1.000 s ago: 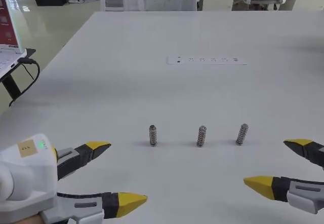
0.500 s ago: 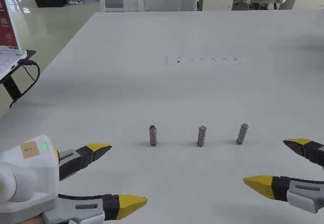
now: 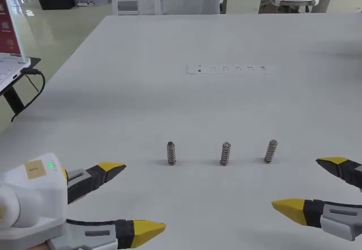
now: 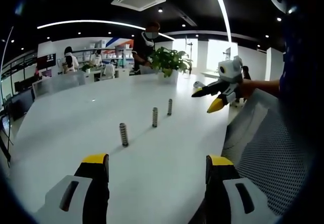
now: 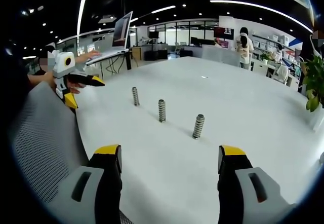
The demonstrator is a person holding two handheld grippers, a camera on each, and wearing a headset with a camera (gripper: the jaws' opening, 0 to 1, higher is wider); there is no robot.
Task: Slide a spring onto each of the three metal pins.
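Trouble from here would most likely come from a stray bump. Three upright coils stand in a row on the table: the left spring, the middle spring and the right spring, each well apart from its neighbour. The pins are hidden inside the coils, so I judge that every pin already wears its spring, though I cannot tell whether each is pushed fully down.

The left gripper hovers low at the near left with its jaws spread wide and nothing between them. The right gripper sits at the near right, also gaping and empty. Its upper tip is just beside the right spring's side of the row, nearer than anything else on the table.

That is the risk I see. No base or holder shows under the coils, and I cannot tell whether they are fixed to the tabletop. If they stand free, a wide yellow tip swinging inward could catch one and tip it. On so smooth a surface it could roll toward the near edge or shed its spring. The right spring looks slightly tilted, which may only be the lens; if it is real, that one would go first.

Another reach is a further hazard. Pinching a coil to check it could lift it off its pin. The power strip lies far back, well clear of all this.
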